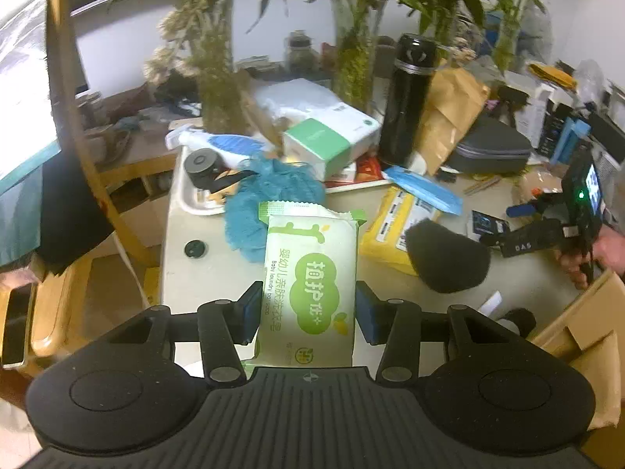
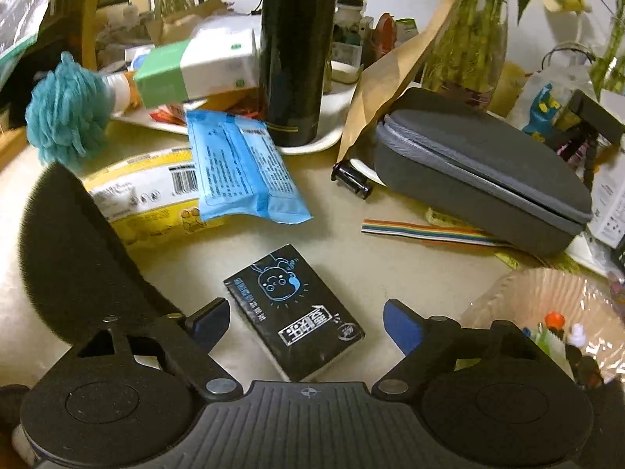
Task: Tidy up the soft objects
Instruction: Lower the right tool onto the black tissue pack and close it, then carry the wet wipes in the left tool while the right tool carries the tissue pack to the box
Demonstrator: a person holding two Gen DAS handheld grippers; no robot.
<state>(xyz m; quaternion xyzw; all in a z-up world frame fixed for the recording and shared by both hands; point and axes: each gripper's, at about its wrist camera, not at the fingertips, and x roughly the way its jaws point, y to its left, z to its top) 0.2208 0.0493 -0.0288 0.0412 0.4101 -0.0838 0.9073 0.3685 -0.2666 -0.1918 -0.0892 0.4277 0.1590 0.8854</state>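
Observation:
My left gripper is shut on a green and white baby laundry soap pack, held above the table's left part. Beyond it lie a blue mesh bath pouf, a yellow pack, a blue wipes pack and a round black sponge. My right gripper is open, its fingers on either side of a black tissue pack on the table. In the right wrist view the black sponge, yellow pack, blue wipes pack and blue pouf lie to the left.
A black thermos stands on a white tray. A grey zip case, a rainbow ribbon cable, a brown paper bag and a green and white box crowd the back. A clear plastic-lined bin is at the right. Plant vases stand behind.

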